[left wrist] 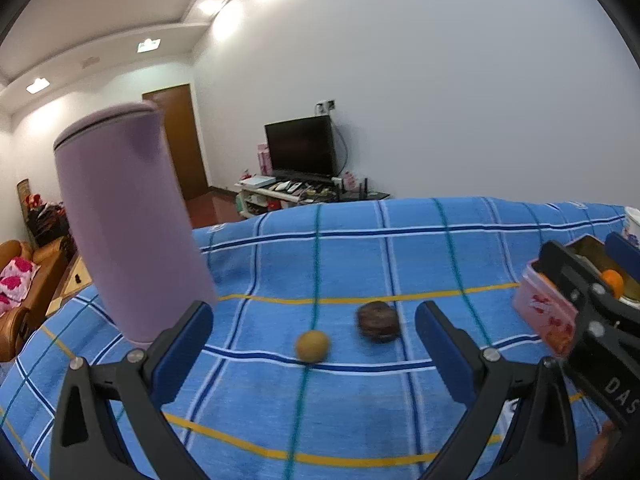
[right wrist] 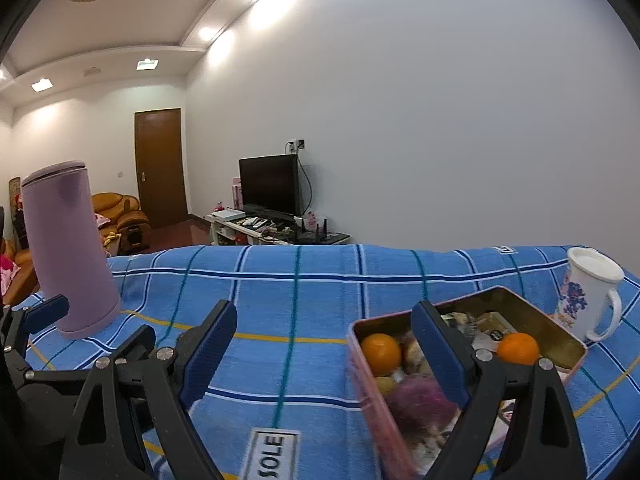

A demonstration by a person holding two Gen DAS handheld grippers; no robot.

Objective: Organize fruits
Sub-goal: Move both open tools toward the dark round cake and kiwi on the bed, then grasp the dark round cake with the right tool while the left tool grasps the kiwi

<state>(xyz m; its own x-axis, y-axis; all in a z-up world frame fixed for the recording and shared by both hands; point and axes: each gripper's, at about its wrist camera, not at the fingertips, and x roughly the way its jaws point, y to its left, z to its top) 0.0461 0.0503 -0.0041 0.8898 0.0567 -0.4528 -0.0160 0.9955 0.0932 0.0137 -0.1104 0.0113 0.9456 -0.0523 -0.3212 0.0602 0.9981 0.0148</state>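
The left gripper (left wrist: 314, 330) is held apart and empty, and so is the right gripper (right wrist: 324, 336). An approach seems in hand: the yellow fruit (left wrist: 312, 345) and dark fruit (left wrist: 377, 321) must next be enclosed. Oranges (right wrist: 381, 353) are kept in the tin (right wrist: 362, 384).

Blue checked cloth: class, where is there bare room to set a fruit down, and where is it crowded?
Free: the far cloth between the purple tumbler and the pink tin, and the strip behind the tin. Crowded: the tin itself, full of fruit, the mug beside it, and the spot holding the yellow fruit and brown fruit.
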